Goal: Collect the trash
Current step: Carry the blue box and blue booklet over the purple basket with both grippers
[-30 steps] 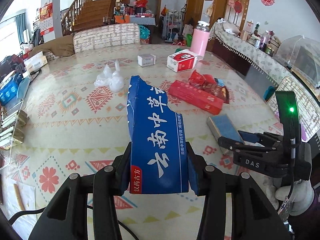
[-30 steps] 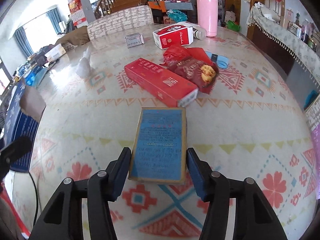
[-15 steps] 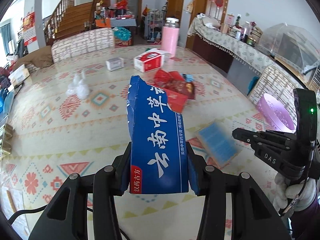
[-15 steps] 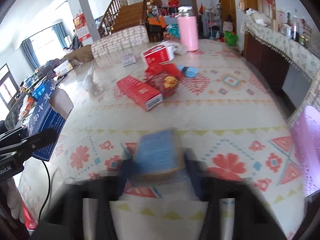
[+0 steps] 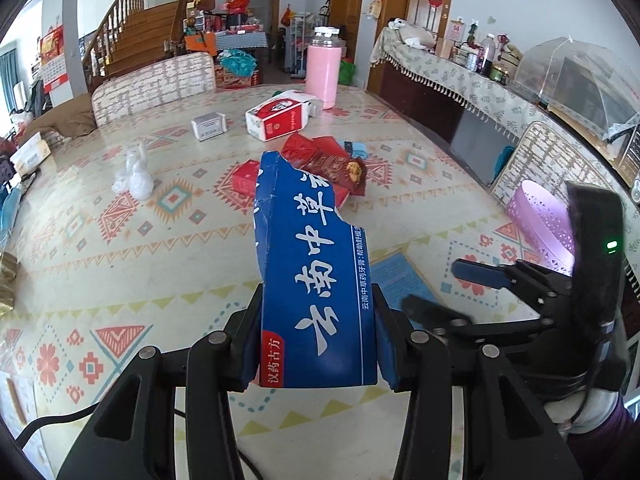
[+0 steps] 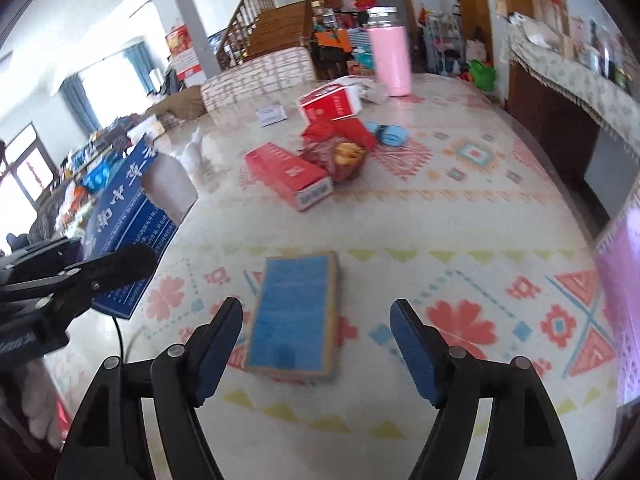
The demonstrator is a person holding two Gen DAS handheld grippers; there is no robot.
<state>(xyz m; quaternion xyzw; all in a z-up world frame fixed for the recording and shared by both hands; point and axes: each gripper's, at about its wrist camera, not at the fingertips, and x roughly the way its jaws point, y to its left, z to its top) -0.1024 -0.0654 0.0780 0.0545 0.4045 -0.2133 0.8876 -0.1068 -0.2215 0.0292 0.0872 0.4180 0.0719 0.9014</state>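
Note:
My left gripper [image 5: 316,344] is shut on a torn blue toothpaste box [image 5: 312,272] with white Chinese characters, held above the table; the box also shows in the right wrist view [image 6: 124,216]. My right gripper [image 6: 316,340] is open, its jaws wide apart. A flat blue box [image 6: 296,312] lies on the table between and just ahead of its fingers; it also shows in the left wrist view [image 5: 400,280]. The right gripper appears in the left wrist view [image 5: 460,284] at the right. A purple basket [image 5: 540,224] sits off the table's right edge.
Farther on the patterned table [image 5: 120,248] lie a long red box [image 6: 288,176], a red snack bag [image 6: 340,148], a red-and-white carton [image 5: 276,120], a small white box [image 5: 208,126], a clear plastic bag [image 5: 134,172] and a pink flask [image 5: 323,68].
My right gripper has opened and pulled back, leaving the flat blue box on the table. My left gripper still holds the toothpaste box and has swung toward the right.

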